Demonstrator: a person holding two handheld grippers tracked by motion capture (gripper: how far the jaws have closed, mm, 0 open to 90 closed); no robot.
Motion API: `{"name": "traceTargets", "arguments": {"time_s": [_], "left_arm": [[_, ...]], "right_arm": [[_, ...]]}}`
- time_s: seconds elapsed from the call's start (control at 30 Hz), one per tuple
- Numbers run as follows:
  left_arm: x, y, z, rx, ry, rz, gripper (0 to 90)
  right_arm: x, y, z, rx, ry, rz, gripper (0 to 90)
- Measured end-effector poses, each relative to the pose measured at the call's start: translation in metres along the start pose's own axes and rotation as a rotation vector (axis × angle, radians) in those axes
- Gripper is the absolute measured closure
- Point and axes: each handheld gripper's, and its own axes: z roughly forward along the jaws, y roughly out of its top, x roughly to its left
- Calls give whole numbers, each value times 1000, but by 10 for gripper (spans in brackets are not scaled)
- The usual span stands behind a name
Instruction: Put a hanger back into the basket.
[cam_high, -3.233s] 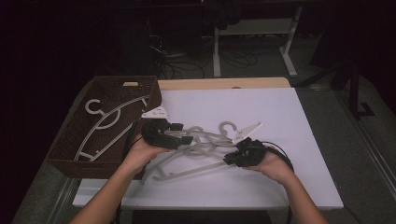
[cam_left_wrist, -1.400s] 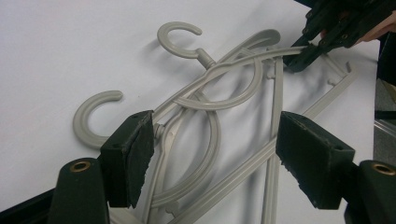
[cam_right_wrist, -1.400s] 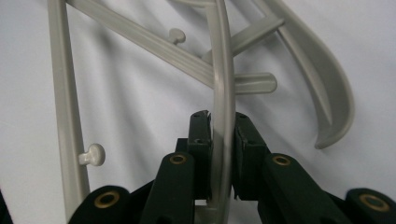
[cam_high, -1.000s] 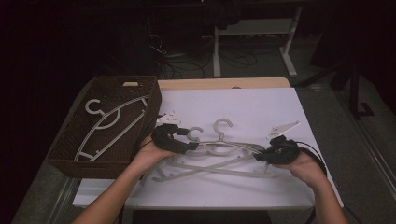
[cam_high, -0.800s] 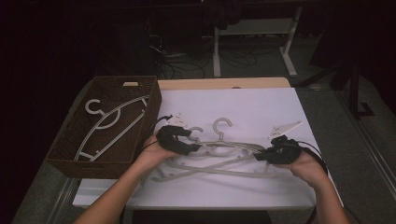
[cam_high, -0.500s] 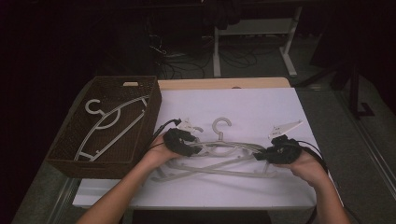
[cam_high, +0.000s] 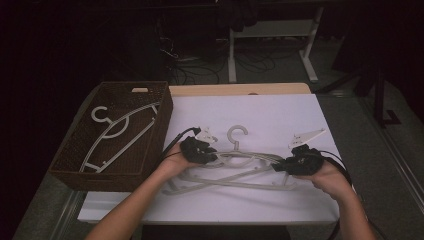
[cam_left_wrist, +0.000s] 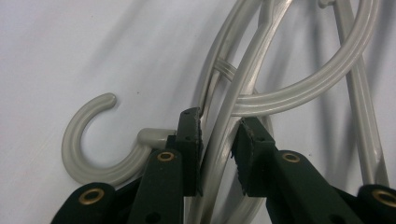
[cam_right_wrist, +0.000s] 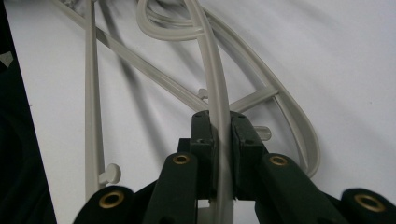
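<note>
Several pale grey plastic hangers (cam_high: 235, 170) lie tangled on the white table cover (cam_high: 260, 110). My left gripper (cam_high: 214, 156) is at their left end, just below a hook (cam_high: 237, 134). In the left gripper view its jaws straddle one hanger arm (cam_left_wrist: 219, 140) beside that hook (cam_left_wrist: 88, 140), with thin gaps on both sides, so my left gripper (cam_left_wrist: 217, 126) is open. My right gripper (cam_high: 278, 167) is at the right end of the pile. In the right gripper view my right gripper (cam_right_wrist: 219, 121) is shut tight on a curved hanger arm (cam_right_wrist: 210, 70).
A dark woven basket (cam_high: 160, 115) stands at the table's left edge with one hanger (cam_high: 120, 130) lying in it. Bare white cover stretches behind the pile. Beyond the table are a white desk frame (cam_high: 310, 45) and floor cables.
My left gripper has slid right along the hangers, toward the hook. My right gripper first pulled right, stretching the pile out, and has stayed nearly still over the last second.
</note>
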Motion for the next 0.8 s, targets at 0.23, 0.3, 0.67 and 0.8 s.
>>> {"name": "traceTargets", "arguments": {"time_s": [0.23,0.3,0.67,0.8], "left_arm": [[-6,2,-6,-16,0,76,769],[-9,4,-9,-17,7,107,780],[-11,8,-20,-49,31,143,815],[-9,9,-22,-41,47,127,816]], "right_arm": [[-4,-3,-2,-10,-3,24,772],[-5,-3,-3,-19,-10,25,758],[-11,-1,-10,-104,-90,69,468],[-11,3,-18,-168,-139,83,348]]}}
